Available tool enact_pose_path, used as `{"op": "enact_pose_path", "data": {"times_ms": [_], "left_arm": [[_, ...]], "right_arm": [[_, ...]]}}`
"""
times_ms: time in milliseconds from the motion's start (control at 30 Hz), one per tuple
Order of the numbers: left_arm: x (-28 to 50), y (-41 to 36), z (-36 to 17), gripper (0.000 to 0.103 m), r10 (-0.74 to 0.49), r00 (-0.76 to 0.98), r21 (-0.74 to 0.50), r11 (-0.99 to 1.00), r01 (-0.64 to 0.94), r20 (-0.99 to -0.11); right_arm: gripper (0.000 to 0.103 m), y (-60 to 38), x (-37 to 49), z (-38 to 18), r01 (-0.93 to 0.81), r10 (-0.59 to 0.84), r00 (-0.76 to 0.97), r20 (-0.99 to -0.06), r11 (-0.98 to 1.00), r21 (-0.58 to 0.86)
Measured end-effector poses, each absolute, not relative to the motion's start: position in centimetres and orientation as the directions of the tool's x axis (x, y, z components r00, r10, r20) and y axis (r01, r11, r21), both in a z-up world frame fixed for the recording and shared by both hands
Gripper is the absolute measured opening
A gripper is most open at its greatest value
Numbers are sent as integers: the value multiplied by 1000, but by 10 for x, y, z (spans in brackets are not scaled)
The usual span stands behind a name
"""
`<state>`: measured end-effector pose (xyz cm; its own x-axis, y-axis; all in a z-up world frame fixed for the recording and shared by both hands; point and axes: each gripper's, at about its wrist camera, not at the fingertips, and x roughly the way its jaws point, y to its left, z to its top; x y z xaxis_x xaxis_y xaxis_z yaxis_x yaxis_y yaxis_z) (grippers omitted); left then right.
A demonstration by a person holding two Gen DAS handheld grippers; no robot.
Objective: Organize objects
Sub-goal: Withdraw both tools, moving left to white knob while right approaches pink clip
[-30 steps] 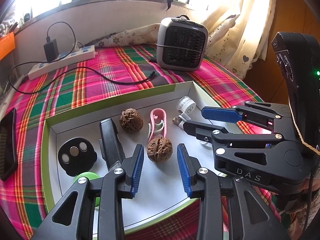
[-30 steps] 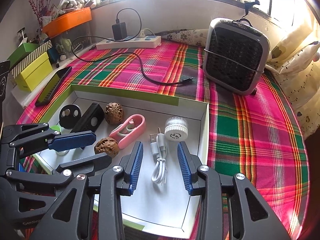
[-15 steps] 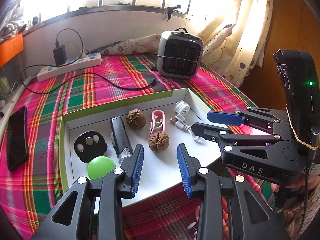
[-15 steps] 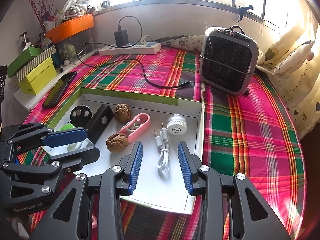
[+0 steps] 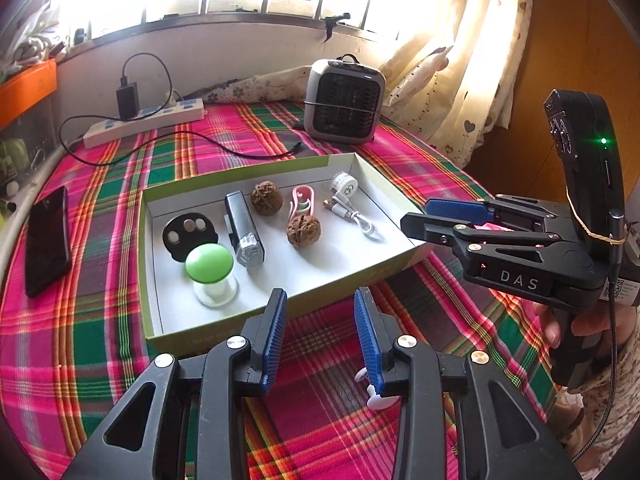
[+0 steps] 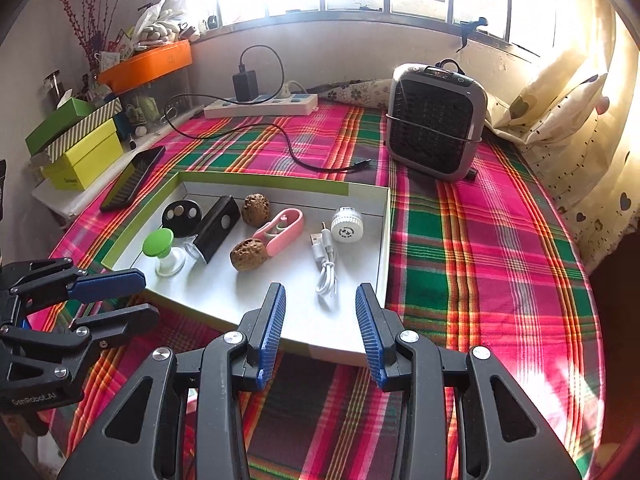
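Your left gripper [image 5: 320, 336] and right gripper [image 6: 320, 332] hang with jaws apart, empty, just short of the shallow green-rimmed white cardboard tray [image 5: 280, 168]. Everything sorted lies inside it; leave the tray undisturbed.

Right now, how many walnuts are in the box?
2. One walnut sits near the back wall beside the black case; the other walnut lies nearer, touching the pink holder.

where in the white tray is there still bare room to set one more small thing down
Free: the near right corner of the green-edged white tray, in front of the coiled white USB cable, and the strip in front of the nearer brown walnut. Crowded: the left end, around the green-capped clear bottle and black rectangular light.
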<state>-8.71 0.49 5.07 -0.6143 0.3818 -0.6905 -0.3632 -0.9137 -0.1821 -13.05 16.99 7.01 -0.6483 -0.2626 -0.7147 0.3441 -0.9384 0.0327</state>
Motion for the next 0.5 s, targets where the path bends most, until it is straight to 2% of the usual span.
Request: {"op": "enact_pose_path", "data": {"times_ms": [500], "left_arm": [[-50,17,28,36,453,-508,-215,-862,-459,-732]], "right_arm": [[38,176,-94,67,350,-273,-647,-712,-936,40]]}}
